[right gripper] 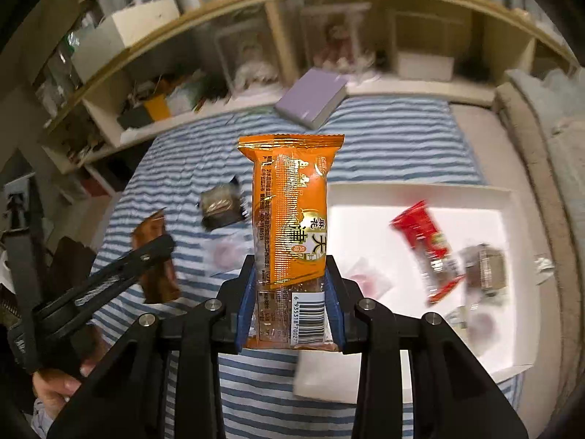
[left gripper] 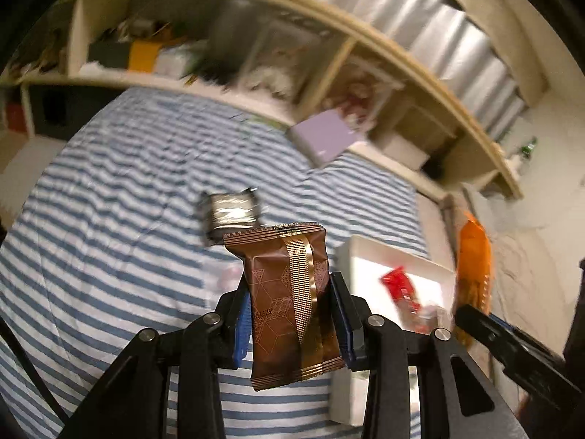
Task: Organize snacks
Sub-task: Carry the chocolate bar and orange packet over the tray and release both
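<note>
My left gripper [left gripper: 290, 314] was clamped on a brown wrapped snack [left gripper: 289, 303], pads pressing its sides, the packet standing up out of the jaws. My right gripper [right gripper: 290, 303] was clamped likewise on an orange snack packet [right gripper: 292, 219], gripped low, near the barcode end, most of its length sticking out beyond the fingers.

Just past both tools lay the blue-striped cloth [right gripper: 384, 135], and on it, to my right, the white tray [right gripper: 508, 197] already holding a red packet [right gripper: 424, 241] and a few others too blurred to name. A dark foil-wrapped snack [left gripper: 232, 212] lay loose on the cloth beyond the brown one. Farther off sat a lavender box [right gripper: 310, 97] at the cloth's far edge, then the cluttered shelves [right gripper: 278, 36].

I judged the risks plain enough: the orange packet's slick film could slide out of so low a grip, and with both tools heading for one tray, they could knock together.
</note>
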{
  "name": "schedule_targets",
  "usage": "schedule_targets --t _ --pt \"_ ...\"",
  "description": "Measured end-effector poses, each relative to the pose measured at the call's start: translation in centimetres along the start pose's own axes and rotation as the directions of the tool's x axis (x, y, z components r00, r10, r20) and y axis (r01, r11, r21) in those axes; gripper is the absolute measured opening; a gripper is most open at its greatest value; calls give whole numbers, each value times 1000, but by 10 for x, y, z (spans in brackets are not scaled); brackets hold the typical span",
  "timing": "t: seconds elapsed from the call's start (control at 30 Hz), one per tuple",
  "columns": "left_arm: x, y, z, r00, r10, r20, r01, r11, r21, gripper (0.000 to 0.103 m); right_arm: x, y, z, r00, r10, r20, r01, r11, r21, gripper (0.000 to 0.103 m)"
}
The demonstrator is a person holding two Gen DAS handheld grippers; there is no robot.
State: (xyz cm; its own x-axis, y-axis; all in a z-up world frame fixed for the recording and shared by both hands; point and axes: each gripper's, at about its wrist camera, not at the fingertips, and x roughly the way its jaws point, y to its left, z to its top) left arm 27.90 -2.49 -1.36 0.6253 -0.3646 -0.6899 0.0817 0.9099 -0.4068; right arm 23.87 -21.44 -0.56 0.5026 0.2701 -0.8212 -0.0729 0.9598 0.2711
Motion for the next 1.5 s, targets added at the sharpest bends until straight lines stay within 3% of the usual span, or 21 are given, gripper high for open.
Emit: schedule_targets --t 0.23,0.53,0.73,1.0,1.27,1.33,1.47,1.5 --pt "-12 -25 -12 990 -128 -56 129 991 22 37 -33 -36 -9 998 -54 27 53 998 28 35" --pt "39 -60 -13 963 -198 -184 212 975 63 37 -15 -86 -43 998 -37 -52 43 993 113 35" --pt "100 -84 6 953 -177 -247 202 976 80 37 27 -116 -65 991 5 -132 23 979 203 35" --pt "190 -101 22 945 -81 -317 129 983 133 37 78 -142 -88 969 79 -234 -8 957 289 35" --pt "222 -111 23 957 18 -291 47 975 216 39 78 -175 -91 974 4 -226 71 945 320 35" --pt "223 -116 22 959 30 -282 35 975 221 61 70 -175 -89 978 11 -210 55 950 309 39" --pt "203 -114 15 961 24 -275 40 974 223 72 52 -167 -84 983 -14 -181 61 964 259 47" --pt "197 -114 13 961 27 -276 37 973 226 75 48 -165 -83 984 -15 -176 60 966 253 56"
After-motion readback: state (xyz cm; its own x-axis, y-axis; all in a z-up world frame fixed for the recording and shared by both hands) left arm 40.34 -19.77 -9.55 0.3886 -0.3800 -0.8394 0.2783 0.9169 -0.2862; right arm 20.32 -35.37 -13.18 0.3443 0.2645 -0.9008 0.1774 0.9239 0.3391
